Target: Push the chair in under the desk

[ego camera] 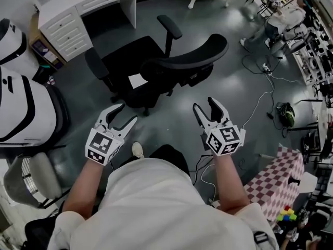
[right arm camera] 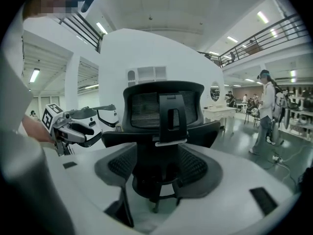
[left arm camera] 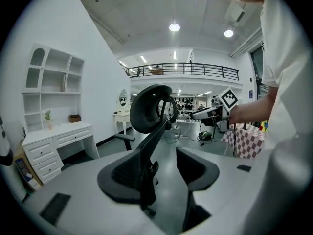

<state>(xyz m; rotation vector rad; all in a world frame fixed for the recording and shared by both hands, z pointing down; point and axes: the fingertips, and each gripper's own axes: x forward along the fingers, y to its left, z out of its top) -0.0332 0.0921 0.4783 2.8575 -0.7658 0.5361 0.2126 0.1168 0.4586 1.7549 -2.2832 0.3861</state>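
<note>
Left tongs [ego camera: 128,113] and right tongs [ego camera: 204,104]: both spread wide and gripping nothing. They are held low in front of the person, clear of all furniture.

White bench [ego camera: 78,8]: one, against the far wall, its kneehole open and unoccupied.

Black chair [ego camera: 192,57]: one. It stands on the floor [ego camera: 234,87] between the person and the bench, wholly outside the kneehole and off to one side of it. The seat points toward the bench and the backrest faces the tongs.

Governing relation: the chair lies straight ahead of both tongs, near but not touched. The backrest's long edge runs crosswise to the line of push. The right gripper view meets the backrest square on; the left gripper view catches it edge-on. The right tongs are judged nearer.

Sheet of paper [ego camera: 136,80]: one, lying on the seat.
</note>
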